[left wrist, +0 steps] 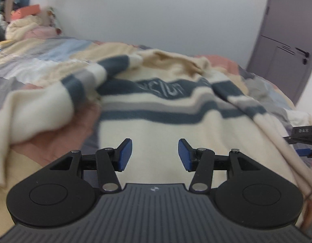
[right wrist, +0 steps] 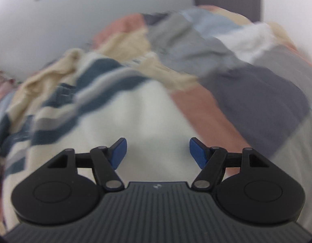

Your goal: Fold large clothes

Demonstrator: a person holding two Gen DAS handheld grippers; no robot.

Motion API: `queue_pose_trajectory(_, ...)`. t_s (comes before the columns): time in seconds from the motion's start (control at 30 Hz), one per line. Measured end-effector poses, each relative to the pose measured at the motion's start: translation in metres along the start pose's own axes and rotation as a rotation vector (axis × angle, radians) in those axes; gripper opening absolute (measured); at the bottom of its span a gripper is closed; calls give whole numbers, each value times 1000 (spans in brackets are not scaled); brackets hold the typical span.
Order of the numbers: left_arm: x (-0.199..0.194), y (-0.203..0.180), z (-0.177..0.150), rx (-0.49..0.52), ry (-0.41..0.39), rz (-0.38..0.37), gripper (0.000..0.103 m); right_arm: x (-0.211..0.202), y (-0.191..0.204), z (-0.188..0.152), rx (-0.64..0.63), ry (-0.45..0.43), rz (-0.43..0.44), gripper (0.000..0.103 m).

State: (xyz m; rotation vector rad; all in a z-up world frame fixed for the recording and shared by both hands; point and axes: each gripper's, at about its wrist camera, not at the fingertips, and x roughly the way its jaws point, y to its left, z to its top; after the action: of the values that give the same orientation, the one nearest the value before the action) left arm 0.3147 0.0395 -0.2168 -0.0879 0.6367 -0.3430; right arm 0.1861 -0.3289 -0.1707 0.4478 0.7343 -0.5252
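A cream sweater (left wrist: 156, 125) with dark blue and grey stripes and pale lettering on its chest band lies spread on the bed. One sleeve (left wrist: 44, 109) lies bunched at the left. The other sleeve (left wrist: 257, 111) runs diagonally down the right side. My left gripper (left wrist: 156, 155) hovers over the sweater's plain lower body, open, with nothing between its blue pads. My right gripper (right wrist: 158, 154) is open too, over the sweater (right wrist: 135, 111) near its edge and holding nothing. Part of the right gripper (left wrist: 297, 143) shows at the right edge of the left wrist view.
A patchwork bed cover (left wrist: 44, 56) in pink, grey, blue and cream lies under the sweater and stretches right (right wrist: 247, 81). Piled bedding (left wrist: 30, 26) sits at the far left by a white wall. A grey door (left wrist: 287, 40) stands beyond the bed's right end.
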Motion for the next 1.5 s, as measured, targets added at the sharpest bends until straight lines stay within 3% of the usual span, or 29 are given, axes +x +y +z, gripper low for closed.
queue_pose_trajectory(0.07, 3, -1, -2, 26, 3, 18, 56, 3, -9, -3, 45, 18, -22, 74)
queue_pose_trajectory(0.1, 5, 3, -1, 27, 2, 29, 56, 5, -12, -4, 58, 23, -36, 82)
queue_pose_trajectory(0.37, 18, 42, 3, -145, 52, 5, 56, 24, -23, -10, 167, 104, -36, 84)
queue_pose_trajectory(0.5, 15, 42, 7, -81, 15, 78, 56, 21, -13, -4, 100, 102, -6, 49)
queue_pose_trajectory(0.57, 16, 45, 7, -91, 21, 81, 56, 15, -13, 2, 98, 82, 1, 28)
queue_pose_trajectory(0.63, 18, 51, 6, -126, 34, 62, 56, 7, -12, 11, 95, 41, -8, 17)
queue_pose_trajectory(0.77, 18, 51, 6, -140, 32, 59, 56, -4, -12, 38, 65, -40, -53, 15)
queue_pose_trajectory(0.97, 25, 48, 5, -117, 37, 66, 56, -10, -14, 112, -23, -183, -137, 14)
queue_pose_trajectory(1.17, 34, 51, 5, -120, 41, 80, 56, 14, 3, 173, -172, -336, -222, 15)
queue_pose_trajectory(1.3, 39, 60, 5, -165, 44, 82, 56, 52, -1, 196, -140, -319, -263, 15)
queue_pose_trajectory(1.5, 47, 65, -1, -163, 62, 115, 56, 115, -18, 190, -171, -281, -360, 15)
